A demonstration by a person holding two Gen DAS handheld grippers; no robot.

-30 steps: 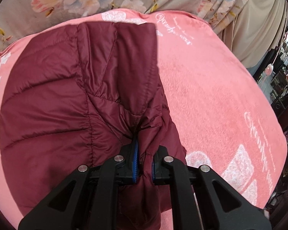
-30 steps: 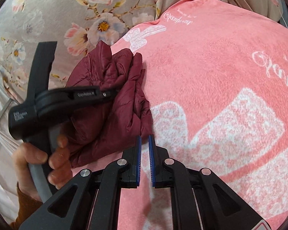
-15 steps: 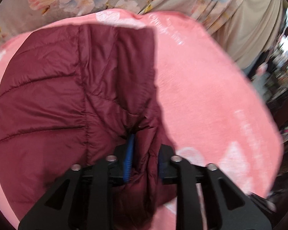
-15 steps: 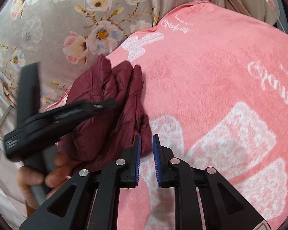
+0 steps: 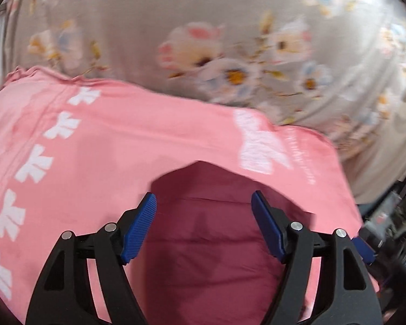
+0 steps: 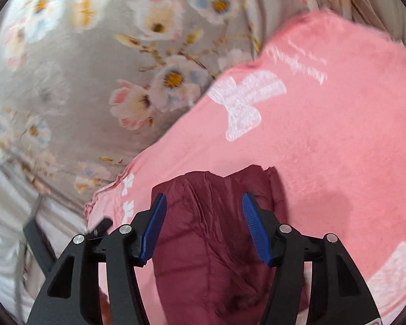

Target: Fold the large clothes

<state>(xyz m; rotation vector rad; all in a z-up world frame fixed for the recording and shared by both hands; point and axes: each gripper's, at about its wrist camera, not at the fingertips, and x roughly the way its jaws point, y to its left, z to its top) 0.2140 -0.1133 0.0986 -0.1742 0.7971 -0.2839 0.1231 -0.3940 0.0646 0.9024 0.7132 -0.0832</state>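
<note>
With the folded maroon jacket (image 5: 216, 233) lying on the pink blanket (image 5: 121, 140), the left gripper (image 5: 203, 216) and right gripper (image 6: 203, 214) had just opened, jaws apart and empty above it, presumably releasing the fold.

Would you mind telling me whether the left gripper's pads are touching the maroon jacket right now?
Apart. In the left wrist view the left gripper has just been opening; its blue pads stand wide, clear of the maroon jacket lying on the pink blanket beyond them.

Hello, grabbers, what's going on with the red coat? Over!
Both hand-held grippers, left and right, just opened, empty. Maroon jacket lying on pink blanket. Nothing blocking.
</note>
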